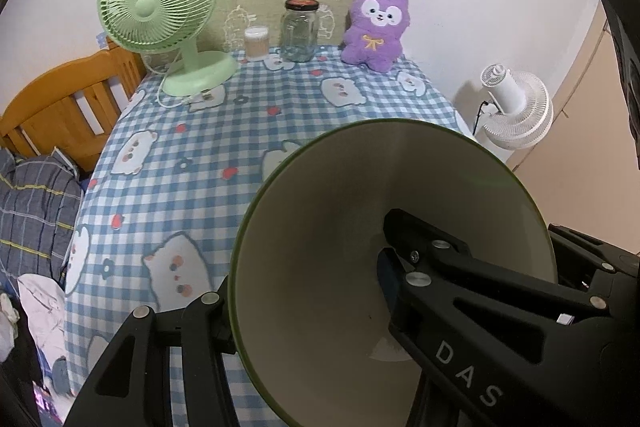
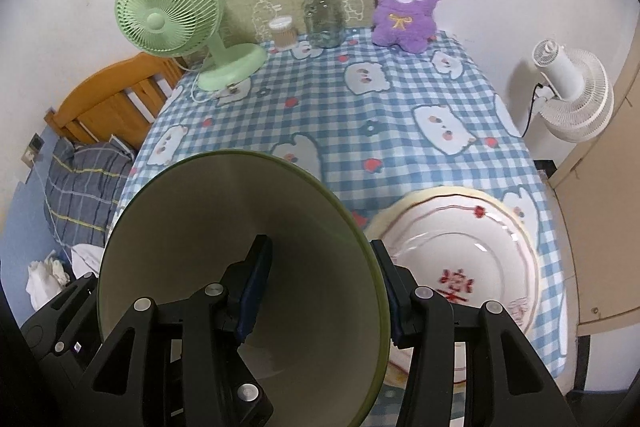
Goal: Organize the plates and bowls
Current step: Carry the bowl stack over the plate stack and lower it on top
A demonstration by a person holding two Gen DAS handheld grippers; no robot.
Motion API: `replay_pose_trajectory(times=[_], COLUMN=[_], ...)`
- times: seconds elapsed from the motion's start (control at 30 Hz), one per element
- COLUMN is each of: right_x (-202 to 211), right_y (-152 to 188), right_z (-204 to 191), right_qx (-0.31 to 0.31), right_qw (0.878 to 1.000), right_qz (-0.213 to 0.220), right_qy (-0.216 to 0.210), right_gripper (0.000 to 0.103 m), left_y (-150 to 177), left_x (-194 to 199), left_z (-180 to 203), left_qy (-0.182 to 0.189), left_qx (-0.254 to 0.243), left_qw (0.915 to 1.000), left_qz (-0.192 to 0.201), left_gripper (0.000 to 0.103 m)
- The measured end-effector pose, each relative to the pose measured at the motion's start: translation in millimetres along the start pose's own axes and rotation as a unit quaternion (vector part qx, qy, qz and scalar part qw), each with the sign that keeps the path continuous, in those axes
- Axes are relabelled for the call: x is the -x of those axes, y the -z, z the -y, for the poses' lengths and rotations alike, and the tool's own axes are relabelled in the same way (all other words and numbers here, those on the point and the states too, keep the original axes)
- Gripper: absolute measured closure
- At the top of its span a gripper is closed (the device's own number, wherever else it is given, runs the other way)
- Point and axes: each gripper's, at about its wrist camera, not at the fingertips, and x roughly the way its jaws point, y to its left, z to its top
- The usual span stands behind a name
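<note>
Bowl (image 2: 312, 227) glossy, conical, green-rimmed; plate (image 2: 460, 247) round, glazed white.

both wrist cams sit just behind their fingers, pitched steeply down over the checked tablecloth (image 1: 248, 131), facing the back wall at 12 o'clock. left view has the green bowl (image 1: 320, 227) filling 5 o'clock at very close range, right view has it at 7 o'clock. shared: green fan (image 2: 168, 11) at 10–11, jar (image 2: 323, 15) and purple plush (image 2: 404, 7) near 12–1, white fan (image 1: 516, 111) at 3.
</note>
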Motion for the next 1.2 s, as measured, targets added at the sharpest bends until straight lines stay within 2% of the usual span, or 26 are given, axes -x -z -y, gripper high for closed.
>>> replay_pose_trajectory(times=[0.67, 1.2], right_x=[11, -31], right_y=[-11, -10], right_z=[94, 140], right_qx=[0.011, 0.026], right_qw=[1.0, 0.999], right_qz=[0.007, -0.012], right_qy=[-0.002, -0.022], right_gripper=[0.05, 0.05], left_y=[-11, -7], left_x=[-20, -66], left_z=[90, 125], left_qy=[-0.004, -0.029], left_qx=[0.011, 0.032], left_qw=[0.9999, 0.9991], left_qz=[0.008, -0.006], left_gripper=[0.047, 0.048])
